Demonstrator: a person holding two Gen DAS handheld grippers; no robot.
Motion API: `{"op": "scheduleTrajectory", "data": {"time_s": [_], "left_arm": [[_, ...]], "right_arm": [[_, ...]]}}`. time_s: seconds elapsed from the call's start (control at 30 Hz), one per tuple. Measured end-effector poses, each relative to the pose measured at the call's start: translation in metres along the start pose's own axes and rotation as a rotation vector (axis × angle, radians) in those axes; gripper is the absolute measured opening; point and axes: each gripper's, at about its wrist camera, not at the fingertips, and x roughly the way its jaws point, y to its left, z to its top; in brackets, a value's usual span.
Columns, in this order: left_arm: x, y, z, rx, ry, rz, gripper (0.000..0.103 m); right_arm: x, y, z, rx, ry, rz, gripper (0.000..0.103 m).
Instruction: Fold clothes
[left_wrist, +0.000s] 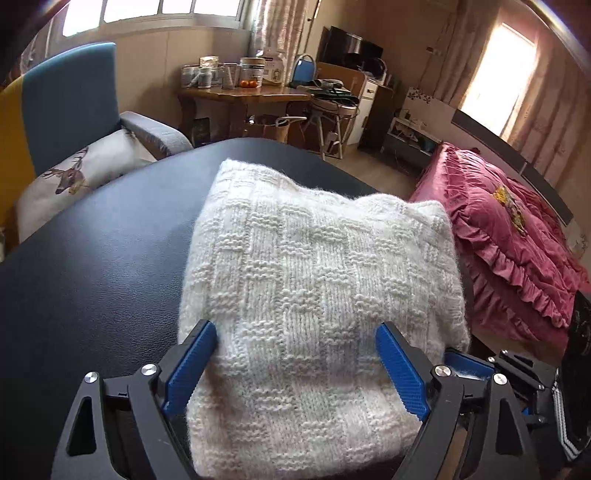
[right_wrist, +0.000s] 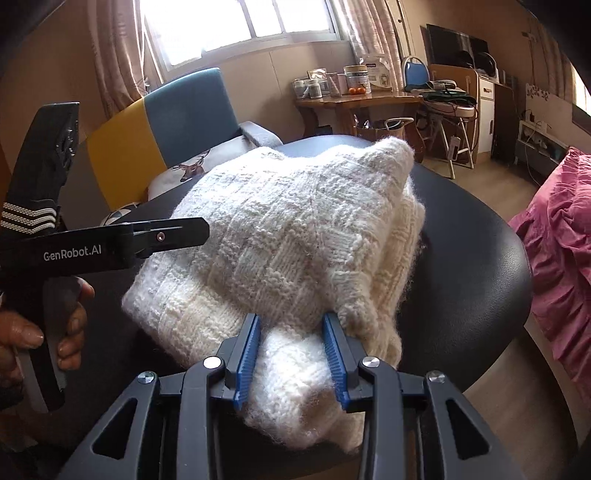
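Observation:
A white knitted sweater (left_wrist: 314, 258) (right_wrist: 288, 229) lies folded in a thick bundle on a round black table (left_wrist: 92, 277) (right_wrist: 472, 258). My left gripper (left_wrist: 295, 326) stands wide open astride the bundle's near end, its blue pads at either side of the knit. In the right wrist view the left gripper (right_wrist: 192, 230) shows side-on at the sweater's left edge, held by a person's hand (right_wrist: 22, 332). My right gripper (right_wrist: 291, 318) is shut on a thick fold at the sweater's near corner, and the wool bulges between its pads.
A blue and yellow armchair with a deer cushion (left_wrist: 70, 177) (right_wrist: 192, 168) stands behind the table. A bed with a pink ruffled cover (left_wrist: 517, 251) (right_wrist: 561, 258) lies to the right. A cluttered wooden desk (left_wrist: 243, 96) stands by the far wall.

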Motion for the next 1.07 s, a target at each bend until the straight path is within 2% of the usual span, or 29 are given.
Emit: {"op": "scheduleTrajectory", "data": {"time_s": [0.1,0.2,0.33,0.47,0.6,0.7,0.9,1.07], "left_arm": [[-0.018,-0.004,0.004,-0.001,-0.019,0.094,0.090],[-0.046,-0.007,0.008,0.002,-0.087,0.172,0.103],[-0.088,-0.009,0.009,0.009,-0.192,0.220,0.103],[-0.118,-0.012,0.003,0.007,-0.240,0.247,0.103],[-0.138,-0.003,-0.002,-0.078,-0.278,0.233,0.103],[-0.149,-0.003,0.000,-0.095,-0.292,0.322,0.103],[-0.152,0.000,0.003,-0.100,-0.295,0.330,0.103],[-0.146,-0.009,-0.005,-0.036,-0.310,0.355,0.102]], "right_arm": [[-0.019,0.013,0.013,-0.007,-0.053,-0.024,0.042],[-0.039,0.025,0.027,-0.005,-0.116,-0.057,0.043],[-0.045,0.036,0.042,0.021,-0.152,-0.128,0.043],[-0.038,0.043,0.052,0.042,-0.141,-0.120,0.043],[-0.029,0.054,0.052,-0.002,-0.112,-0.103,0.043],[-0.024,0.058,0.050,-0.030,-0.086,-0.090,0.043],[-0.016,0.055,0.044,-0.028,-0.051,-0.082,0.043],[-0.009,0.050,0.041,-0.020,-0.026,-0.087,0.043]]}}
